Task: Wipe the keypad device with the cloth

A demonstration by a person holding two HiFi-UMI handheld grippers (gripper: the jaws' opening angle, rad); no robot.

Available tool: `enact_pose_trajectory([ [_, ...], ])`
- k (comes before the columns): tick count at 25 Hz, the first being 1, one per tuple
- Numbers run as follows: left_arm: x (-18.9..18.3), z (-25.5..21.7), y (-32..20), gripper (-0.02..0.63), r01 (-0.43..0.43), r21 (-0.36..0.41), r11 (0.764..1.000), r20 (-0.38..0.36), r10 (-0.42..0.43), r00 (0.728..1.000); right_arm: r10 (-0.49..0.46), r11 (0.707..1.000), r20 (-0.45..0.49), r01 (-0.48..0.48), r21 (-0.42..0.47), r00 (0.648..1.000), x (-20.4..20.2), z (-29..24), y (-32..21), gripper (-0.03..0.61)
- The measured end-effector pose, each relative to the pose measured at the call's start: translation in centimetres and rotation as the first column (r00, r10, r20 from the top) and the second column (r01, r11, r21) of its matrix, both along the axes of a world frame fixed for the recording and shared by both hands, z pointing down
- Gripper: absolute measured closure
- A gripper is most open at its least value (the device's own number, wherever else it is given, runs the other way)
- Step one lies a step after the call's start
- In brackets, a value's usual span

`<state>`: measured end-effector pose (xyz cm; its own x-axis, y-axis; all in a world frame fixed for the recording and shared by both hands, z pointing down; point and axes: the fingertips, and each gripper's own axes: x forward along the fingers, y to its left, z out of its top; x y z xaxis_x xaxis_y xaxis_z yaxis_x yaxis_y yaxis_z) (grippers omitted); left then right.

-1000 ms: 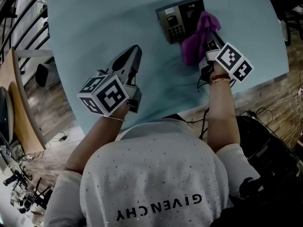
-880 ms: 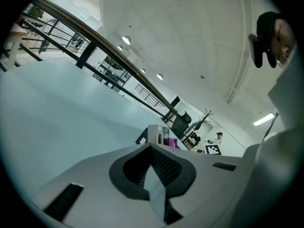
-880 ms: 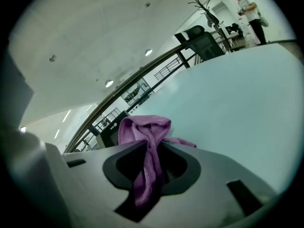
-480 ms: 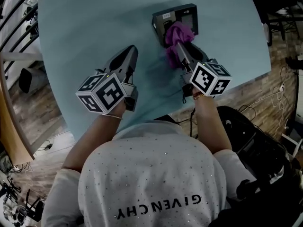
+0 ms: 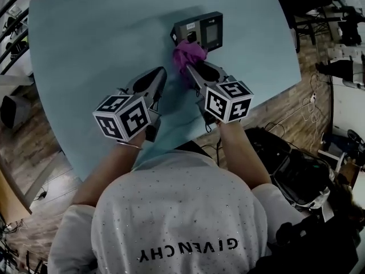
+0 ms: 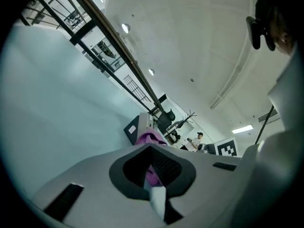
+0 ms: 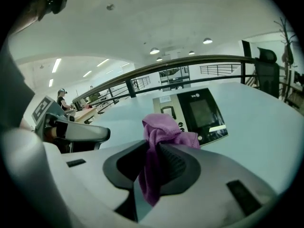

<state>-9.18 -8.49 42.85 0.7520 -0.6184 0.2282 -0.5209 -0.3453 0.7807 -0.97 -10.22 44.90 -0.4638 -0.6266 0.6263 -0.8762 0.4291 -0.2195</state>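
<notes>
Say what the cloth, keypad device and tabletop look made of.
Cloth: soft purple textile, perhaps microfibre. It bunches in limp folds and its surface is matte and fuzzy.
Keypad device: likely moulded plastic. The grey and black casing has hard flat faces and a glossy dark screen panel.
Tabletop: smooth, pale blue-green, faint sheen. Laminate or paint, cannot tell which.

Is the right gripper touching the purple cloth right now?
Touching. The right gripper view shows the right gripper shut on the purple cloth, pinched between its jaws.
</notes>
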Motion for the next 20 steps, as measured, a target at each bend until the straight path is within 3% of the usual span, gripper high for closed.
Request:
enact_pose_trajectory([
  [5, 1.0, -0.1, 0.1, 0.614, -0.052, 0.009, 0.999, -0.014, 0.052, 0.999, -0.001, 1.000, -0.050, 0.001, 0.004, 0.999, -0.1, -0.2, 0.5, 0.495],
  [14, 2.0, 0.7, 0.0, 0.614, -0.050, 0.016, 0.999, 0.031, 0.049, 0.998, -0.118, 0.992, -0.097, 0.122, 0.029, 0.988, 0.3, 0.0, -1.2, 0.495],
  [20, 3.0, 1.6, -0.8, 0.614, 0.102, -0.019, 0.995, 0.094, -0.100, 0.991, -0.245, 0.968, -0.084, 0.249, 0.034, 0.966, 2.7, -0.2, -2.8, 0.495],
])
